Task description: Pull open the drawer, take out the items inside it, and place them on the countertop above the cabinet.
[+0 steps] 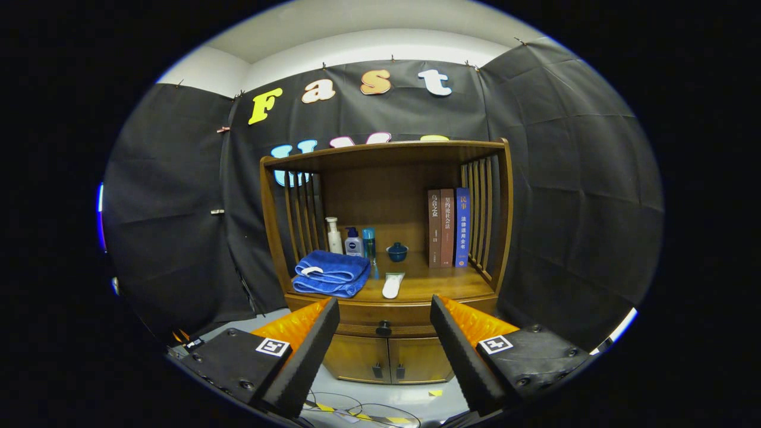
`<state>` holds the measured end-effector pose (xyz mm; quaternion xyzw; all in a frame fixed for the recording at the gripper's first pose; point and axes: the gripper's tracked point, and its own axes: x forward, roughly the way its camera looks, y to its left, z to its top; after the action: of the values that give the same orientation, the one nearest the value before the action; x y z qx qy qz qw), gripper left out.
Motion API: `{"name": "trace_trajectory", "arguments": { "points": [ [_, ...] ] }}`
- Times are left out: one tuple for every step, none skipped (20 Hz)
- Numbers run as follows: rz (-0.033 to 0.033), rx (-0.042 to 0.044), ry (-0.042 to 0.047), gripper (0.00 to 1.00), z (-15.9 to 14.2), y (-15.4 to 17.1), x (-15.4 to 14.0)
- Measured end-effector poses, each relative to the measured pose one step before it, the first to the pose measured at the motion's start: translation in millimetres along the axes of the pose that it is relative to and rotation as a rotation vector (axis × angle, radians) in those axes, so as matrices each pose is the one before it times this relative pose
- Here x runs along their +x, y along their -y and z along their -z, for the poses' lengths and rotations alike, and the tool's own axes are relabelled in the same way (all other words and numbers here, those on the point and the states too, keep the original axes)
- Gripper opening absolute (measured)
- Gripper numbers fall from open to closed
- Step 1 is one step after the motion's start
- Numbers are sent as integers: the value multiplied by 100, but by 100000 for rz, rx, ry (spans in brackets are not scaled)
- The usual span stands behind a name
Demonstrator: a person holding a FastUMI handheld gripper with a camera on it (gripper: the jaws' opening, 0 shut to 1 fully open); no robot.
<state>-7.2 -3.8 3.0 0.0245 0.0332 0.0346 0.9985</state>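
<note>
Wooden drawer [383,315] lies crosswise, seemingly closed, knob [383,327] facing the wide-open gripper [384,309].

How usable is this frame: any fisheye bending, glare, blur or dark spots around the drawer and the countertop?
Gripper view: fisheye bends the cabinet posts outward. Lighting is even, focus sharp; the drawer knob reads clearly, closed drawer. Mild sheen on the countertop near the white item; soft shadow under the shelf top. The gripper, jaws open, frames the knob from a distance.
</note>
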Motion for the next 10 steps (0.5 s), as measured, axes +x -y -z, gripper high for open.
{"name": "trace_trajectory", "arguments": {
  "points": [
    [95,-1450,-455,100,116,-126,-26],
    [-374,-1035,-608,100,186,-313,73],
    [-397,-498,-470,100,83,-303,132],
    [-557,-131,-281,100,67,-274,67],
    [-404,122,-109,100,100,-218,55],
    [-334,218,127,100,-18,16,-66],
    [-40,374,311,100,-11,-9,-109],
    [-45,642,446,100,-53,108,-45],
    [-54,810,281,100,-92,45,-77],
    [153,534,279,100,-66,123,-57]
  ]
}}
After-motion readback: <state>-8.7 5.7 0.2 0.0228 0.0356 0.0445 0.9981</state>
